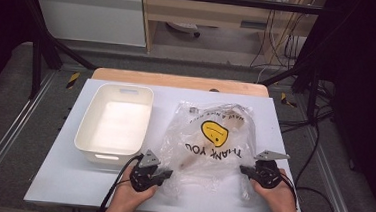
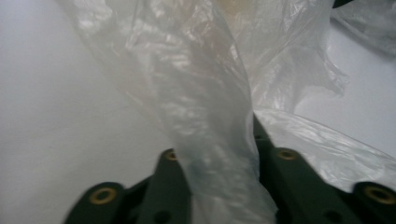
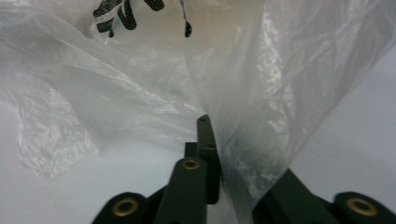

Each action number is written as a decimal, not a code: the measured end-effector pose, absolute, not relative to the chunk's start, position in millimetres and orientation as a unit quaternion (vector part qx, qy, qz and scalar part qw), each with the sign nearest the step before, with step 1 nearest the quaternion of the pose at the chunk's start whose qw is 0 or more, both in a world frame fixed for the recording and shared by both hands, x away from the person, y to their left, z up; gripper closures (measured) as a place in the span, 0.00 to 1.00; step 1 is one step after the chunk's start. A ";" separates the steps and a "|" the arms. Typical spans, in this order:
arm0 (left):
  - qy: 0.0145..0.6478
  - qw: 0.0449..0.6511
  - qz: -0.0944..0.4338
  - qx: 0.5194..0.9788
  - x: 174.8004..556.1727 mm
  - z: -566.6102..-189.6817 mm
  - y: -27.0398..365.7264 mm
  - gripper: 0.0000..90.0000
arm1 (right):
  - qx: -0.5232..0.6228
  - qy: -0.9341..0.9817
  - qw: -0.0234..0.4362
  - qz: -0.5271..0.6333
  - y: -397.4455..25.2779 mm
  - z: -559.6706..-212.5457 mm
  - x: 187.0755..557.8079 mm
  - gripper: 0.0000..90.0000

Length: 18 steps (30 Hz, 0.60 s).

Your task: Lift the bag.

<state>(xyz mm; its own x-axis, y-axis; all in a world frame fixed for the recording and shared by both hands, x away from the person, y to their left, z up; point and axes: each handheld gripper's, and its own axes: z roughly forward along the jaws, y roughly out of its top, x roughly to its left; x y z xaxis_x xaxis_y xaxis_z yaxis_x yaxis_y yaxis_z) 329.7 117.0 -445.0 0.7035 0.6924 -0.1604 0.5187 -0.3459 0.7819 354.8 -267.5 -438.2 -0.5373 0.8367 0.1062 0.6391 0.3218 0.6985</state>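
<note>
we note: bag flat on table, long axis front-to-back, print upside down toward us. left gripper, right gripper each clamped on near bag edge.

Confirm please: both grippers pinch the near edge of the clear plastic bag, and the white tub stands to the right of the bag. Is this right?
Not quite. In the high view the white tub stands to the left of the plastic bag, not the right. The rest holds: the left gripper and the right gripper both pinch its near edge.
</note>
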 end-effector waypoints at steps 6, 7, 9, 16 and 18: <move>0.377 0.446 0.144 0.799 320.7 -433.3 123.2 0.46 | 0.477 0.778 0.150 0.381 -273.3 -431.0 351.2 0.54; 0.377 0.446 0.148 0.798 319.1 -432.4 123.4 0.41 | 0.478 0.772 0.159 0.388 -273.9 -429.6 349.9 0.48; 0.376 0.453 0.145 0.795 315.1 -429.7 124.7 0.32 | 0.478 0.767 0.167 0.395 -274.5 -427.4 348.4 0.34; 0.363 0.482 0.152 0.783 299.3 -413.7 132.7 0.21 | 0.481 0.749 0.192 0.414 -275.0 -415.6 345.5 0.10; 0.362 0.493 0.161 0.775 296.6 -406.8 136.5 0.20 | 0.481 0.741 0.201 0.423 -276.6 -410.8 344.7 0.08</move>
